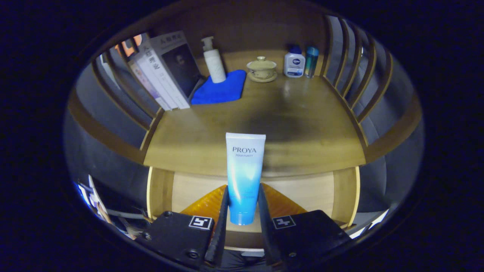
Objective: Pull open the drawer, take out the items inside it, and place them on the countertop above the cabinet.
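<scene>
Drawer [310, 190], pulled open below the countertop, lies under the gripper [243, 211], its pale wooden bottom and side walls showing on either side of the fingers. The gripper pinches a white-and-blue tube [244, 177] between its two fingers, both pressing on the tube's lower part, one on each side. The tube stands upright, cap end down between the fingers and flat crimped end up, rising just in front of the countertop's front edge. Behind the fingers, down in the drawer, an orange ribbed item [206, 204] spreads out to both sides of the tube.

Beyond the tube stretches the wooden countertop [302, 124], with slatted wooden rails along its left and right sides. At its far end, from left to right: a row of books [166, 71] leaning against the left rail, a folded blue cloth [221, 90] just beside them, and a white pump bottle [214, 62] standing on the cloth's far part. Right of that sits a lidded ceramic cup on a saucer [261, 69], then a small white bottle with a blue cap [294, 62], and a slim teal bottle [311, 60] touching or nearly touching it, close to the right rail.
</scene>
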The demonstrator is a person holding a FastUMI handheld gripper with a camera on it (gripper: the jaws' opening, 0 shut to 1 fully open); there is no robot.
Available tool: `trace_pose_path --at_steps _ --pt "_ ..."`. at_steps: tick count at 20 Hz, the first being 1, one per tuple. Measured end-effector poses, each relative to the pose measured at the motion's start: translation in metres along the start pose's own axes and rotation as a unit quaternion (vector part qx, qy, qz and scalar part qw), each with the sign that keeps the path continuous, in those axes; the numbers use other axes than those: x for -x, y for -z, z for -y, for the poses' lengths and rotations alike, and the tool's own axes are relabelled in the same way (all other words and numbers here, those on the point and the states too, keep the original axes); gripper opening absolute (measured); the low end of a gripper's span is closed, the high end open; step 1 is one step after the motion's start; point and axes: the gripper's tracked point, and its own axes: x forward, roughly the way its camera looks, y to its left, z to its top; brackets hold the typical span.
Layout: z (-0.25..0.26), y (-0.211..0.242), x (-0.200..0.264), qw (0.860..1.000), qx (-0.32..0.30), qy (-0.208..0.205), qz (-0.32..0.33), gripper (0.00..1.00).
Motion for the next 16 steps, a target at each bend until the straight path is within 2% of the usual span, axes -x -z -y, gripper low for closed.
trace_pose_path --at_steps 6,16 --pt "-0.002 -0.046 -0.031 1.000 -0.001 0.012 -0.003 0.44" --pt "0.002 -0.050 -0.066 0.999 -0.003 0.035 -0.038 0.45"
